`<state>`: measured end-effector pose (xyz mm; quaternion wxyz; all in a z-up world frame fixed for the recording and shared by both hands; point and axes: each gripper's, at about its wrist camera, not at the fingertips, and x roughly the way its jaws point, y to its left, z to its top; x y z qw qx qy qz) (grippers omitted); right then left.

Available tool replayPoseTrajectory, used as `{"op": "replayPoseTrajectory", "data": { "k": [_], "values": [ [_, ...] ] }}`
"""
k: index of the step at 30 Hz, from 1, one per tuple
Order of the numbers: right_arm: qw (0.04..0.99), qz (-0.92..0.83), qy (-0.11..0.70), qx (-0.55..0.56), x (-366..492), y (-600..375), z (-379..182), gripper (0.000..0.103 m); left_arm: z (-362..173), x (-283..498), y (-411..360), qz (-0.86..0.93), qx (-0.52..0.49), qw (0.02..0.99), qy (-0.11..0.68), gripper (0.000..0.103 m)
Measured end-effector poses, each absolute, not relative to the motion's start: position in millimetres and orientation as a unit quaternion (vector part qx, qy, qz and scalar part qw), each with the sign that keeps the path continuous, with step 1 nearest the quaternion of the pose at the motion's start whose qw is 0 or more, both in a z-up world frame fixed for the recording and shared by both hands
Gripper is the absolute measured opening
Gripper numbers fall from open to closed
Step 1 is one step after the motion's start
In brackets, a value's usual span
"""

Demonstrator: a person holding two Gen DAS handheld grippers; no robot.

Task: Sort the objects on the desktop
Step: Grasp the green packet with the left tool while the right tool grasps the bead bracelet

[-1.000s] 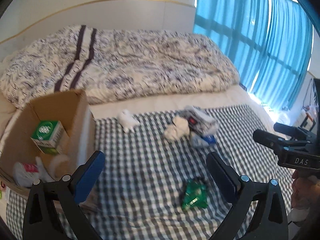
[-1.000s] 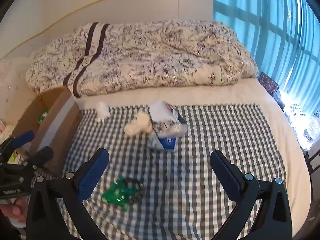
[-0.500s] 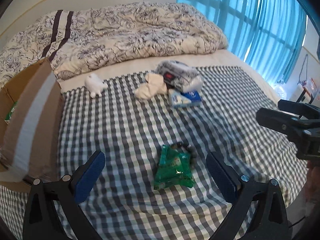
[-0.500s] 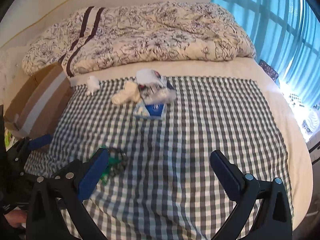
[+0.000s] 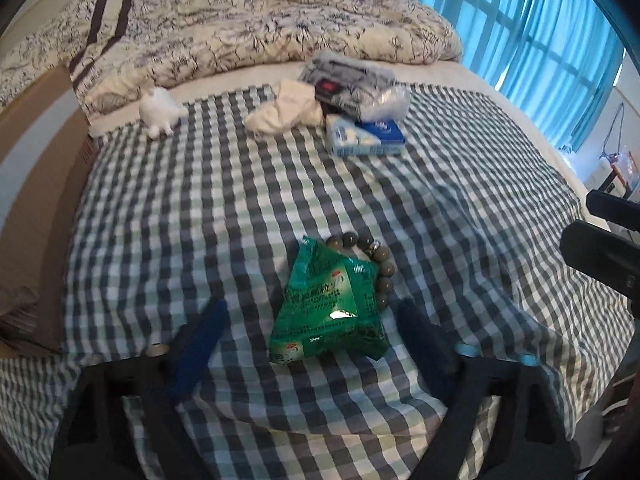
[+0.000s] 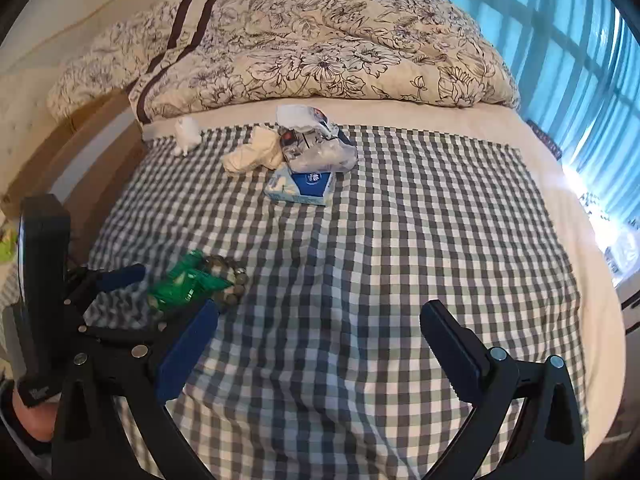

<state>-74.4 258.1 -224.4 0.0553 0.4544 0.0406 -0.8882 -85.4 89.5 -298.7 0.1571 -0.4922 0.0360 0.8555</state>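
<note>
The green packet (image 5: 328, 304) lies near on the checked cloth (image 5: 460, 208), partly over a bead bracelet (image 5: 380, 256). The left gripper (image 5: 310, 340) straddles it, jaws apart: the pick-up step, judging by this. Next comes closing on the packet alone. Only the right view shows the right gripper (image 6: 320, 340), wide apart, empty.

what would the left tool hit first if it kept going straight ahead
Most likely the green packet, lying on the bead bracelet between the open left tool's fingers. Depth is unclear, so it might meet the checked cloth just short of it.
</note>
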Motion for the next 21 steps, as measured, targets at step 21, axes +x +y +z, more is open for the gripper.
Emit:
{"op": "replayPoseTrajectory", "data": {
  "k": [21],
  "values": [
    [0.123, -0.872, 0.054, 0.471, -97, 202, -254, 0.102, -269, -93, 44, 0.888, -0.443, 0.121, 0.017, 0.032]
  ]
}}
